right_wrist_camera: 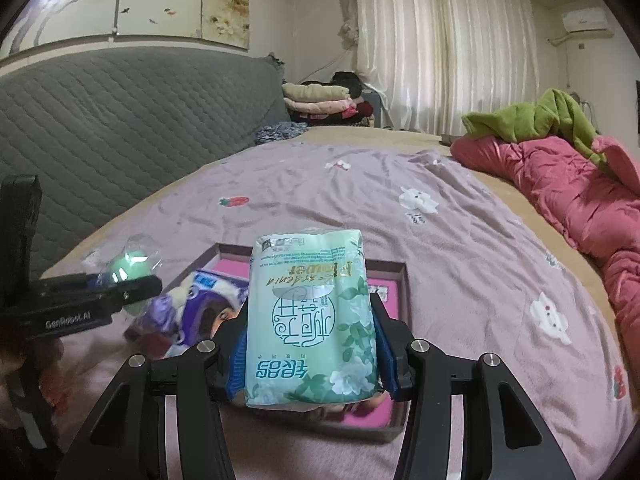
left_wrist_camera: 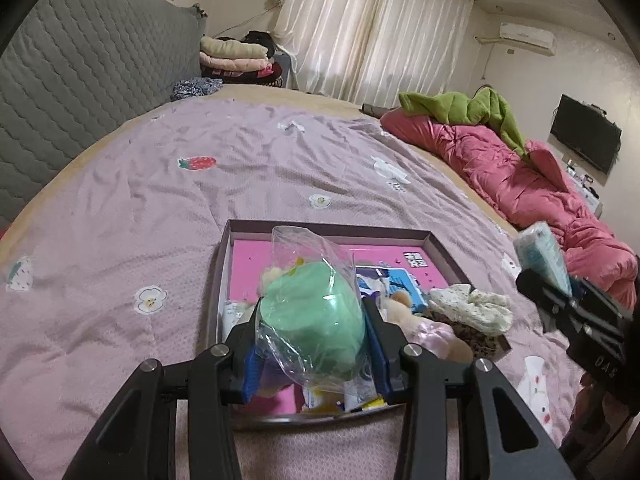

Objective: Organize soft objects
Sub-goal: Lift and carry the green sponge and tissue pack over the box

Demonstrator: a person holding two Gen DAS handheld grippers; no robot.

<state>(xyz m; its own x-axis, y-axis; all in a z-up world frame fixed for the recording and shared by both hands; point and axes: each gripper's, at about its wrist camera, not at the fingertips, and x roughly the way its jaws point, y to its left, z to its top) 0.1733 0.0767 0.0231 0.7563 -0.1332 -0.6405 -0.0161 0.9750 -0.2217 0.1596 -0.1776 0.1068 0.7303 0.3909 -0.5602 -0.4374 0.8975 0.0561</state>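
Box (left_wrist_camera: 434, 245) on lilac bedspread (left_wrist_camera: 160, 216)

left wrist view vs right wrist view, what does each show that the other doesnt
Only the left wrist view shows the wall television, the floral cloth and the plush toy in the box.

Only the right wrist view shows the painted panels above the headboard and the print on the green tissue pack.

Both show the box, the bagged green toy in the left gripper, the pink quilt and the curtains.
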